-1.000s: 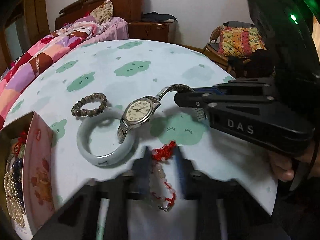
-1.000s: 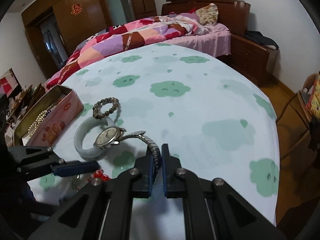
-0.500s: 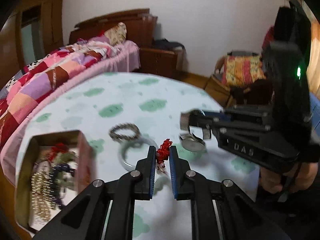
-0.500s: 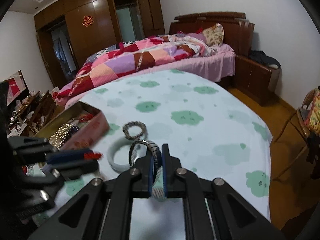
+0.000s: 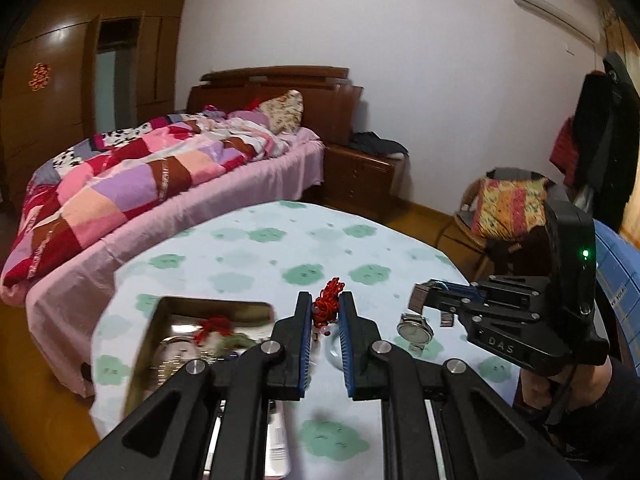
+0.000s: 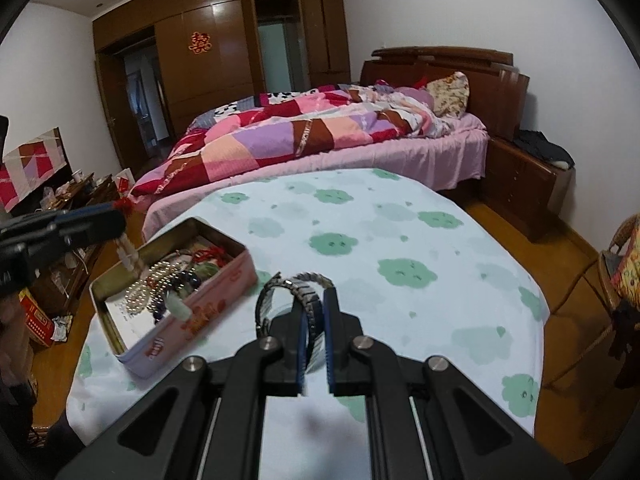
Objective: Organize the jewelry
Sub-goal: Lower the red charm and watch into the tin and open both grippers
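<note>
My left gripper (image 5: 325,312) pinches a red-tasselled bead bracelet (image 5: 329,307), which dangles above the open rectangular tin (image 6: 192,312) down to its left. My right gripper (image 6: 316,320) clamps the ribbed metal band of the watch (image 6: 296,292), lifted off the cloud-print cloth (image 6: 400,240). Broad bare cloth lies ahead; its rounded edge curves away right. The glossy tin brims with pearls.

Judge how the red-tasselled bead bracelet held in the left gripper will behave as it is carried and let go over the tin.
Probably floppy: the bead bracelet hangs limp below the left gripper. Likely light, since a pinch at its red tassel holds it. It may swing, then collapse in a heap in the tin.
</note>
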Tool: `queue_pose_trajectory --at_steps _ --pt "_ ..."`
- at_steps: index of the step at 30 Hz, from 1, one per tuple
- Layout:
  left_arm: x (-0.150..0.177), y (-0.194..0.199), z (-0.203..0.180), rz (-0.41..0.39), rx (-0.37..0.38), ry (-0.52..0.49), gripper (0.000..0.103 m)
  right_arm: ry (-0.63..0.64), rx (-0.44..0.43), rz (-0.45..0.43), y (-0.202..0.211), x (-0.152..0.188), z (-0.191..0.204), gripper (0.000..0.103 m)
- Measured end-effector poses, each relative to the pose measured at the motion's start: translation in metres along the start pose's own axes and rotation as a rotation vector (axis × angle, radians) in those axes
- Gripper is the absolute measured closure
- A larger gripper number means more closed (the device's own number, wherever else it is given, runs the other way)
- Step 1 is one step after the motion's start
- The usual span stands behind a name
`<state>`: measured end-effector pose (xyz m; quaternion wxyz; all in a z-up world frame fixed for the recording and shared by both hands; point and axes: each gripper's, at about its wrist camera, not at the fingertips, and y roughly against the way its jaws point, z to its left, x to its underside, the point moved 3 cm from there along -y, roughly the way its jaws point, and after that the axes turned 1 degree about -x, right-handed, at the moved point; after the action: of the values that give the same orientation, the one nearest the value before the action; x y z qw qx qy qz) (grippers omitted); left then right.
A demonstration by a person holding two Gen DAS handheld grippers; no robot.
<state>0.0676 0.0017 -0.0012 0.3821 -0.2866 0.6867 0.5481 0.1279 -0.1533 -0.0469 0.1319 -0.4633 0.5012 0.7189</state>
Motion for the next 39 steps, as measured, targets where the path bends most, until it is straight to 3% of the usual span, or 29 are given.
queue_pose_trajectory --at_steps 9,23,39 --pt "0.004 0.023 0.052 -0.029 -0.09 0.088 0.091 0.056 -0.069 -0.011 -0.003 -0.017 0.04 0.094" --pt "0.029 0.024 0.095 -0.005 -0.2 0.157 0.091 0.184 -0.159 0.009 -0.026 -0.029 0.117 0.094" --pt "0.053 -0.002 0.109 0.069 -0.191 0.2 0.091 0.258 -0.191 0.105 -0.059 -0.006 0.158 0.094"
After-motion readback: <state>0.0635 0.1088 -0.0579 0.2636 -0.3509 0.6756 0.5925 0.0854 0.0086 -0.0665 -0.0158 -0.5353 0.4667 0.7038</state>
